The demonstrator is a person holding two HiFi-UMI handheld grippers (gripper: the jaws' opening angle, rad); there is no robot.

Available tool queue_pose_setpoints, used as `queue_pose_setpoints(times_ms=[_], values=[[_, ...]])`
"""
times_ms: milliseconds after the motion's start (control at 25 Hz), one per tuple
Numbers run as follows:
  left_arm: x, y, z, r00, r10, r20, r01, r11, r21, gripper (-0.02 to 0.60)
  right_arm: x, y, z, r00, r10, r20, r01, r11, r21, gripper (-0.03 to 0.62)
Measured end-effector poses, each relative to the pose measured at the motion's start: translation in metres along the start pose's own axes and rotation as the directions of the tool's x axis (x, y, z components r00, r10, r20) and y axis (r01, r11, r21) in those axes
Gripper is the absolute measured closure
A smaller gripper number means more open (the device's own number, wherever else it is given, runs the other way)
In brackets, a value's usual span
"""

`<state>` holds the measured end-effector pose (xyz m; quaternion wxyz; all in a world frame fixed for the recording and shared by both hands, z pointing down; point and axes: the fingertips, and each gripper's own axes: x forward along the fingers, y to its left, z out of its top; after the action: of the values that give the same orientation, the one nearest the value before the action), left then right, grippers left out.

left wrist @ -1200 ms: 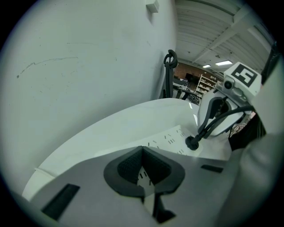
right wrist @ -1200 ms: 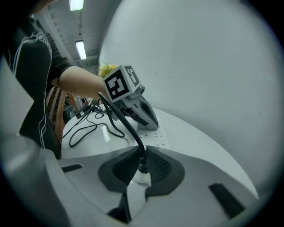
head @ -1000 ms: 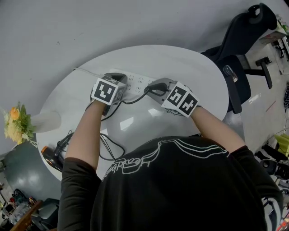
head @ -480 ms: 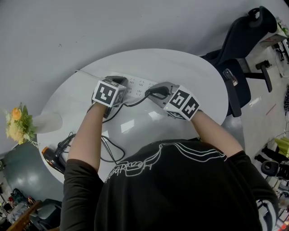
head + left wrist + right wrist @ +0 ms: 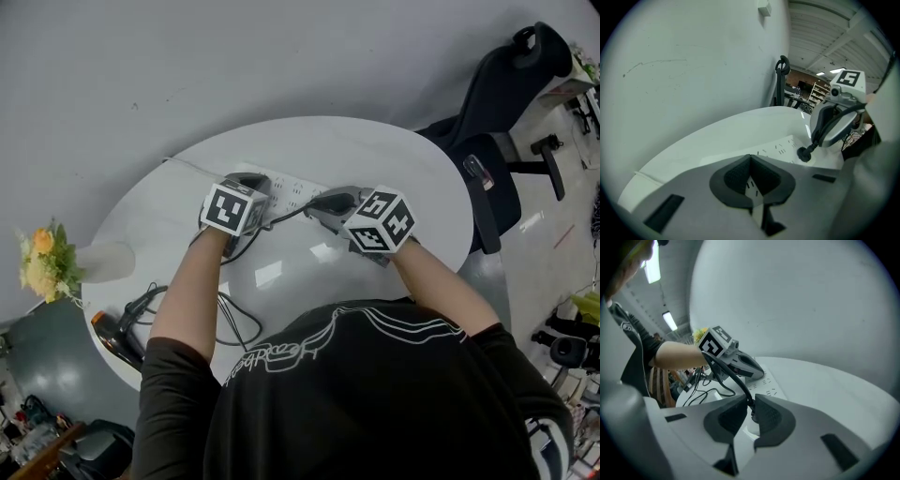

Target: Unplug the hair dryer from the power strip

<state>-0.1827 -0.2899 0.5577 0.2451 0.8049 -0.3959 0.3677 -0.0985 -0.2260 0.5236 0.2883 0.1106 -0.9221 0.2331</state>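
Observation:
On the round white table point(image 5: 394, 169) lies a white power strip point(image 5: 292, 187). My left gripper point(image 5: 257, 187) is shut, its tips point(image 5: 750, 159) resting on the strip point(image 5: 780, 149). The hair dryer's black plug point(image 5: 751, 409) stands at the strip's right end, and my right gripper point(image 5: 751, 412) is shut on it. The same grip shows in the left gripper view, where the plug point(image 5: 804, 153) sits under my right gripper point(image 5: 832, 129). A black cord point(image 5: 726, 371) runs from the plug across the table to the hair dryer point(image 5: 117, 339) at the near left edge.
A white vase point(image 5: 105, 261) with yellow flowers point(image 5: 39, 262) stands at the table's left edge. A black office chair point(image 5: 497, 122) is to the right of the table. The grey wall runs just behind the table's far rim.
My right gripper has rolled about its own line while keeping its hold on the plug. Both hands stay where they were.

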Motion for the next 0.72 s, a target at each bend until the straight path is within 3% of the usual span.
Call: queue_pose_setpoints(times_ms=[120, 320, 480, 560, 720], values=[[0.0, -0.002, 0.001, 1.0, -0.019, -0.005, 0.019, 1.0, -0.02, 0.58, -0.003, -0.001, 0.003, 1.0, 0.001, 0.01, -0.001, 1.0, 0.013, 0.563], [0.0, -0.002, 0.001, 1.0, -0.006, -0.007, 0.006, 1.0, -0.015, 0.58, -0.001, 0.011, 0.004, 0.997, -0.059, -0.04, 0.046, 0.962, -0.268, 0.564], [0.001, -0.003, -0.001, 1.0, -0.007, -0.018, 0.007, 1.0, -0.023, 0.58, 0.001, 0.021, 0.001, 0.995, -0.067, -0.08, 0.031, 0.922, -0.386, 0.565], [0.0, -0.003, -0.004, 1.0, -0.007, -0.027, 0.006, 0.999, -0.046, 0.58, 0.001, 0.019, 0.001, 0.996, -0.052, -0.072, 0.025, 0.941, -0.339, 0.565], [0.001, -0.004, -0.001, 1.0, -0.016, -0.018, 0.015, 0.998, -0.058, 0.58, -0.004, 0.004, 0.004, 1.0, -0.023, -0.008, 0.022, 0.997, -0.079, 0.564]])
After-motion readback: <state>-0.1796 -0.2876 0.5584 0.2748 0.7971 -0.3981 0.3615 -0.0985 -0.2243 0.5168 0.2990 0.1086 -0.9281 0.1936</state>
